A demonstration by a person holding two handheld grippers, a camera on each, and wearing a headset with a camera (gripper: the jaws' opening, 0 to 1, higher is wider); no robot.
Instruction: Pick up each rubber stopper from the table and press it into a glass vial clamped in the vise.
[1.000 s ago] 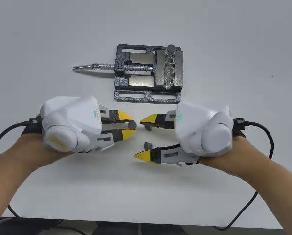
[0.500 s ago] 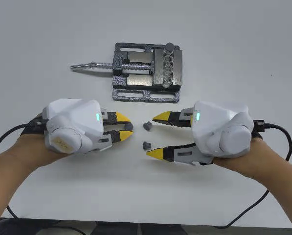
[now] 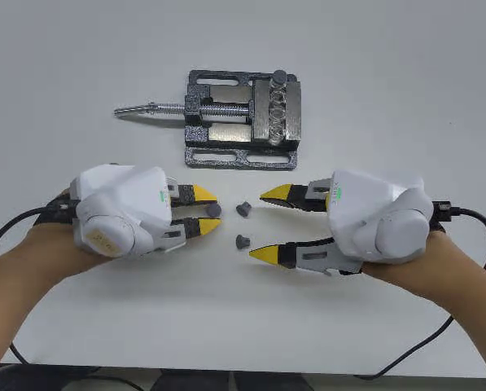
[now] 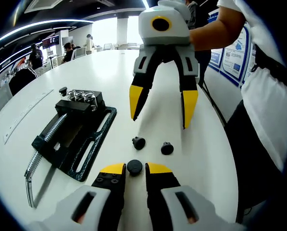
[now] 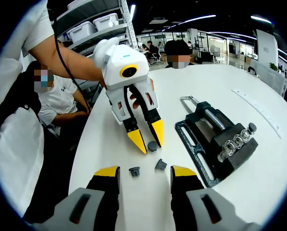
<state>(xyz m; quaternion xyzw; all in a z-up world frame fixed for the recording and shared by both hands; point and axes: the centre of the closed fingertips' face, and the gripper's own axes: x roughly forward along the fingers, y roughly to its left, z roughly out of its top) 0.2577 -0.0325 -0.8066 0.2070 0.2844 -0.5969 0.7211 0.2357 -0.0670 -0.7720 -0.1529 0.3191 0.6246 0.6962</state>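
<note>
We see L gripper narrow, pinching a stopper, R gripper jaws wide w/ two loose stoppers nr its tips, vise beyond.

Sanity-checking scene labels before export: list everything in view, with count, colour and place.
table: 1, white, under everything
vise: 1, dark grey, far centre of the table, screw handle pointing left
glass vials: a row with three open mouths, clear, clamped in the vise
seated stopper: 1, dark grey, on top at the far end of the vial row
loose stoppers: 2, dark grey, on the table between the two grippers
held stopper: 1, dark grey, between the left gripper's tips
cables: 2, black, one trailing from each gripper
left gripper: white body, yellow tips, closed on the held stopper
right gripper: white body, yellow tips, open, facing the loose stoppers
</note>
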